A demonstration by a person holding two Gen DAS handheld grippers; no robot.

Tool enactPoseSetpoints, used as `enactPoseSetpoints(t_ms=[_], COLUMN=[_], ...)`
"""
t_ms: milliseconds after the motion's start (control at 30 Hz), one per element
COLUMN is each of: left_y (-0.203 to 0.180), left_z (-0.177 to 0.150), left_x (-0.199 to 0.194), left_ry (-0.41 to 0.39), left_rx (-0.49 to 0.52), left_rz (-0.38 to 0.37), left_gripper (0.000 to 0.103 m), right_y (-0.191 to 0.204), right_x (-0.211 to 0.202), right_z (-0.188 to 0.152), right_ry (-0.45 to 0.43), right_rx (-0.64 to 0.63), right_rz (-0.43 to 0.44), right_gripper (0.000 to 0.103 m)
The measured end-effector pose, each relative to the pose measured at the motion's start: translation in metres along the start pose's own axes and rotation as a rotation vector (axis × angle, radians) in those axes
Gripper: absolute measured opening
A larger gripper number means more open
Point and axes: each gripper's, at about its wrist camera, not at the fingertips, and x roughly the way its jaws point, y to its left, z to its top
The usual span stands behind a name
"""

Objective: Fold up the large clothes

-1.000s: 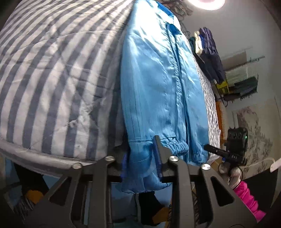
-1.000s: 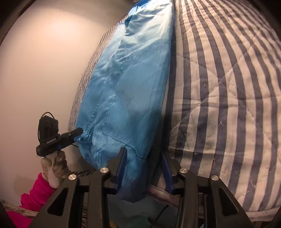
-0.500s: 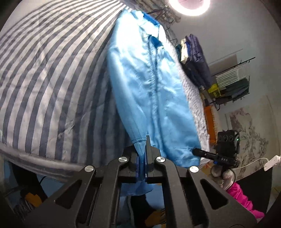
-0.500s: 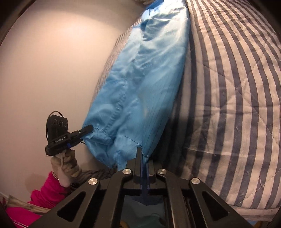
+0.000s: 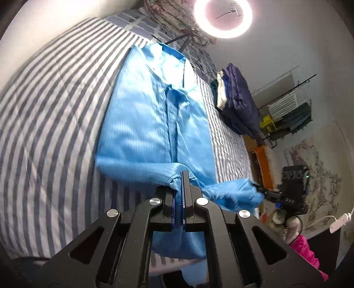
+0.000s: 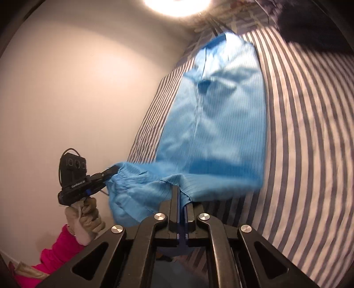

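A light blue jacket [image 5: 150,124] lies lengthwise on the striped bed [image 5: 55,124], collar at the far end. My left gripper [image 5: 182,177] is shut on one corner of its bottom hem, which is raised off the bed. My right gripper [image 6: 178,190] is shut on the other hem corner of the jacket [image 6: 216,124]. The hem hangs stretched between the two. Each view shows the other gripper: the right gripper [image 5: 263,192] at the right of the left wrist view, and the left gripper [image 6: 108,172] at the left of the right wrist view, held by a gloved hand [image 6: 85,215].
A pile of dark folded clothes [image 5: 236,104] sits on the bed's far right side. Beyond it stand a clothes rack [image 5: 287,117] and an orange item [image 5: 263,164]. A ring light [image 5: 223,17] glows above the headboard. A plain wall [image 6: 77,88] borders the bed's left side.
Both grippers went from open around the hanging hem to shut on it. They have since lifted the hem up off the bed's near edge, above the jacket's lower part.
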Motion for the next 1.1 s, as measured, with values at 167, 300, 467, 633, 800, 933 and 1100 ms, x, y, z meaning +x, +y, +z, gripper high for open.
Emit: enactPoseSetpoints(t_ms=[167,300,467,633,800,933,1100], left_y=[0.011,0.029,0.045,0.057,0.064,0.064,0.053], left_z=[0.043,0.068,0.091,0.093,0.094,0.105,0.109], left_x=[0.027,0.055,0.091,0.117,0.124,0.101,0.062], left_ry=[0.003,0.023,0.056,0.094,0.132,0.081,0.036], left_rx=[-0.016,-0.057,-0.039,-0.043,-0.072,-0.106,-0.010], left_rz=[0.044,0.067,0.119,0.162,0.150,0.103,0.082], left_gripper=[0.001,0.001,0.001,0.001,0.016,0.042,0.042], right_y=[-0.005,-0.018,-0.046,-0.068,-0.085,-0.085,-0.070], right_x=[0.018,0.036,0.066,0.088,0.091,0.066,0.017], right_z=[0.054,0.083,0.107,0.114,0.115,0.117,0.108], right_ry=[-0.012,-0.016,-0.006,0.029,0.027,-0.045,-0.123], right_rx=[-0.027,-0.025,0.026,0.040,0.102,0.124,0.060], right_rz=[-0.076,-0.130,-0.184,-0.222,-0.180,-0.139,-0.131], right_gripper=[0.000,0.000,0.000,0.000,0.021,0.053,0.053])
